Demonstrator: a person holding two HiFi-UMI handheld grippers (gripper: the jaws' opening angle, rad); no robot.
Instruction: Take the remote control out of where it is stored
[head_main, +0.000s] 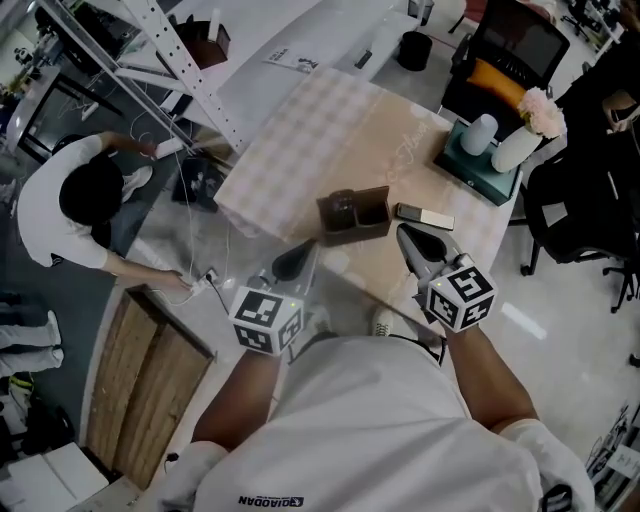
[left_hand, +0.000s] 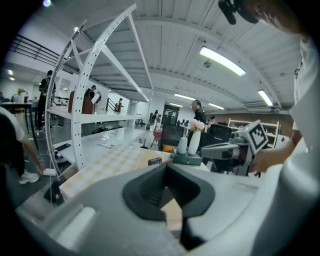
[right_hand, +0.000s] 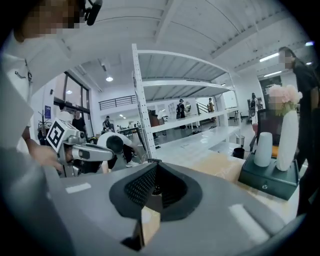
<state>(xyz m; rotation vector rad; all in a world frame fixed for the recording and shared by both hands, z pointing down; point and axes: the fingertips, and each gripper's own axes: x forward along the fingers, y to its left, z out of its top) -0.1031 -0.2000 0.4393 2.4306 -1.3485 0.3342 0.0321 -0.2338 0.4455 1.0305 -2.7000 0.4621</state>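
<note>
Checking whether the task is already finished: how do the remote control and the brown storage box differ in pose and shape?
The remote control lies flat; the brown storage box stands upright, open-topped. The remote control is slim and long; the brown storage box is squat and divided inside. Both rest on the table, the remote control outside the box.

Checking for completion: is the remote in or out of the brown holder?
Out. The remote lies flat on the table, just right of the brown holder, not inside it.
</note>
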